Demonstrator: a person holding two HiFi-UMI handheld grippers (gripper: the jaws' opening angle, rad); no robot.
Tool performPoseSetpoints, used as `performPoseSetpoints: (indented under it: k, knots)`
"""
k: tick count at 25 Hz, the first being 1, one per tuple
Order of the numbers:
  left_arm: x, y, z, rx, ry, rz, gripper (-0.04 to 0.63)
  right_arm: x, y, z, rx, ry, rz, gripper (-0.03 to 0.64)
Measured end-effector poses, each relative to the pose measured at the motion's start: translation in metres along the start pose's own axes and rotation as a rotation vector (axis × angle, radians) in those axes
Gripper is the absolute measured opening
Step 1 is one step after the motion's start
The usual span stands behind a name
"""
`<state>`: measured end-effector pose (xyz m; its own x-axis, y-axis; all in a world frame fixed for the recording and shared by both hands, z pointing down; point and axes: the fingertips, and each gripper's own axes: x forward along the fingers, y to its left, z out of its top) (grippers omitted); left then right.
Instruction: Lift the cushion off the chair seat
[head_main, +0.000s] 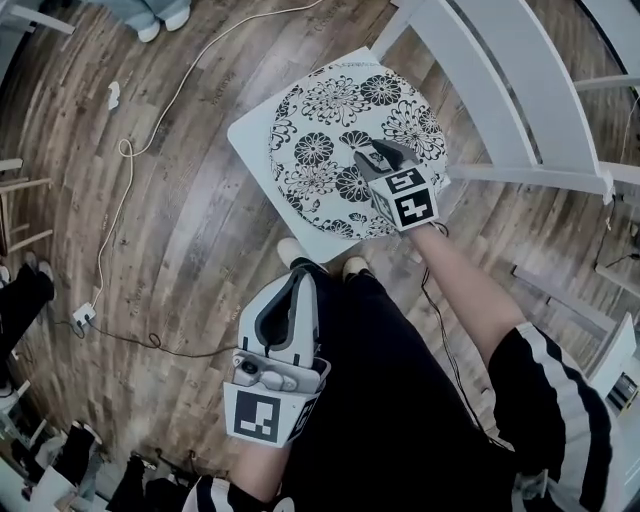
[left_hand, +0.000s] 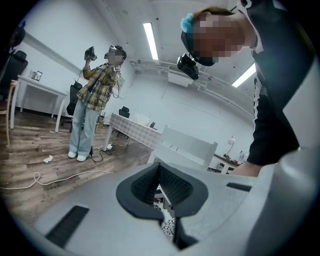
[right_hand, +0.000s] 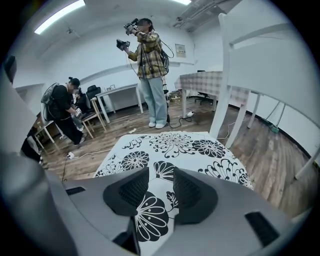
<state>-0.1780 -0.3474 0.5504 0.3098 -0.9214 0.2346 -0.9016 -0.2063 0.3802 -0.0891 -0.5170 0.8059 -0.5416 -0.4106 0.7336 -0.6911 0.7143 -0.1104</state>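
1. Cable (head_main: 125, 200): white, trailing loose over the wooden floor (head_main: 190, 260), well apart from the chair. Not part of your job.
2. Left claw (head_main: 300, 280): held low by your legs, just short of the seat's near edge. Its pads are closed together with nothing between them. It looks parked there, so the other hand can lead.
3. Cushion (head_main: 320, 150): round, white with black flowers, lying flat on the white chair seat (head_main: 250, 135), whose corners show around it. It is not yet lifted.
4. Right claw (head_main: 378, 152): tilted down over the cushion's near-right part, spread wide and gripping nothing. The flowered fabric shows in the gap, so it seems set to pinch there. Whether the tips touch yet, you cannot tell.
5. Chair back (head_main: 500, 80): white slats beyond the cushion, leaving your side open.
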Motion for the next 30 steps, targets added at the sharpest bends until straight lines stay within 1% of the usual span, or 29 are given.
performPoseSetpoints:
  k: [8,14,21,25,30]
  knots:
    - [-0.006,0.009,-0.012,-0.023,0.025,0.008,0.002,0.029,-0.002,-0.014,-0.013,0.07,-0.021,0.141]
    - [-0.007,0.012,-0.024,-0.033,0.072,0.003,0.002,0.048,-0.007,-0.031,-0.001,0.154,-0.034,0.141]
    - [-0.003,0.014,-0.031,-0.046,0.1,-0.008,0.002,0.06,-0.007,-0.041,-0.036,0.217,-0.032,0.141]
    - [-0.007,0.016,-0.035,-0.053,0.109,-0.01,0.002,0.061,-0.008,-0.039,-0.038,0.21,-0.036,0.141]
    - [-0.007,0.021,-0.032,-0.056,0.097,0.002,0.002,0.062,-0.007,-0.04,-0.053,0.203,-0.038,0.129]
